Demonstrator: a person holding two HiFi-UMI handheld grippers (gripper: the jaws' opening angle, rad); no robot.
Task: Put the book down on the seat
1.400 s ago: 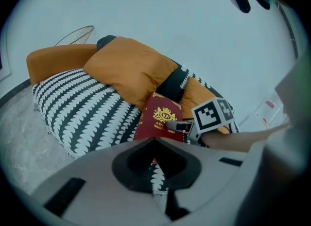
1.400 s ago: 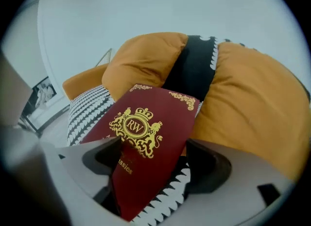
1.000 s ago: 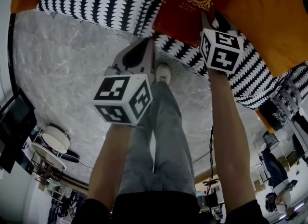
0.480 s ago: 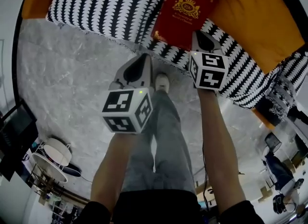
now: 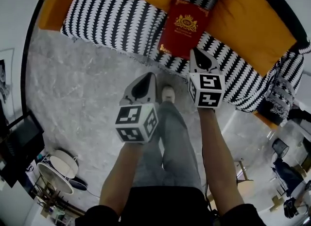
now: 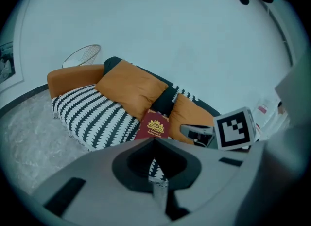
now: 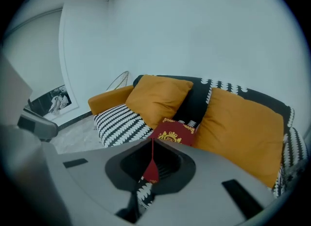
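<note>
Right tongs point(image 5: 197, 52) left the book point(image 5: 183, 28); only head view shows legs point(image 5: 171, 140).

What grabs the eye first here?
The dark red book with a gold crest, lying on the black-and-white patterned seat in front of the orange cushions. Nearer the camera, the left gripper and the right gripper, each with its jaws together and bearing a marker cube, point toward the sofa above the grey floor.
</note>
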